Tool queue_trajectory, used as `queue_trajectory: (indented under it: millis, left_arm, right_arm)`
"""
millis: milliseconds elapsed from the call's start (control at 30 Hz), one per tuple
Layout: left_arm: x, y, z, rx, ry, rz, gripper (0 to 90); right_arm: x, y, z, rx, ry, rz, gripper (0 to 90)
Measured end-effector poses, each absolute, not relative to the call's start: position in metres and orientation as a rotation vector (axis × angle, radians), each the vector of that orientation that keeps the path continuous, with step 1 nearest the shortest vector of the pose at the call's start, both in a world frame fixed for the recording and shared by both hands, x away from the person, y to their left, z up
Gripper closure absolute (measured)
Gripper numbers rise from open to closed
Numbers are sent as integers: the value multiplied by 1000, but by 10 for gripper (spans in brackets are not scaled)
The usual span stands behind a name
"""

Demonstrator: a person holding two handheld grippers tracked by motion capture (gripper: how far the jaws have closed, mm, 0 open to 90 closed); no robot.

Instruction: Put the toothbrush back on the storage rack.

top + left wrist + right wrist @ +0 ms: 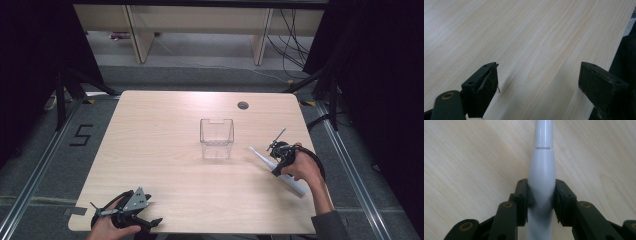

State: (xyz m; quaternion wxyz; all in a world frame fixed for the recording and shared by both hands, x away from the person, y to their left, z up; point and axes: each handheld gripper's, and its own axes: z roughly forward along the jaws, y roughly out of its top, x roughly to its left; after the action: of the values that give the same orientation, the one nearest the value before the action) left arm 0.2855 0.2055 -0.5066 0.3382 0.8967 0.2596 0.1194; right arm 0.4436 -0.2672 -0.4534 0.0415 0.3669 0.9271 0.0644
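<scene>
Lying bare across most of the light wooden table [165, 150]. Standing near its middle — a clear plastic bin [217, 138]. Resting at the near left corner, left gripper [537, 82] gaping wide on nothing. Clamping the white electric toothbrush [541, 182] at the right edge — right gripper [541, 195], jaws pressing its handle.

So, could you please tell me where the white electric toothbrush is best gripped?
Across the thick handle of the toothbrush, from above: it lies flat on the table, and the handle is wide, rounded and even there. The right gripper has its jaws closed on that part.
</scene>
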Motion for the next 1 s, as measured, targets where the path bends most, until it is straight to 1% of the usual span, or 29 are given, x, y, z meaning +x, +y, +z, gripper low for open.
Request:
queue_trajectory:
  millis: [300,533,567,667,1000]
  left_arm:
    - [285,206,-508,2318,676,314,157]
    - [285,205,-508,2316,678,312,157]
    - [285,205,-508,2315,680,314,157]
    - [285,205,-508,2314,681,314,157]
    - [285,205,-508,2311,680,314,156]
  right_arm:
    - [438,-295,-428,1155,2748,473,673]
    - [435,-302,-420,1221,2682,558,673]
    - [435,-305,-416,1176,2674,612,674]
    - [434,-306,-412,1224,2610,663,674]
    - [437,-316,-401,1136,2451,981,673]
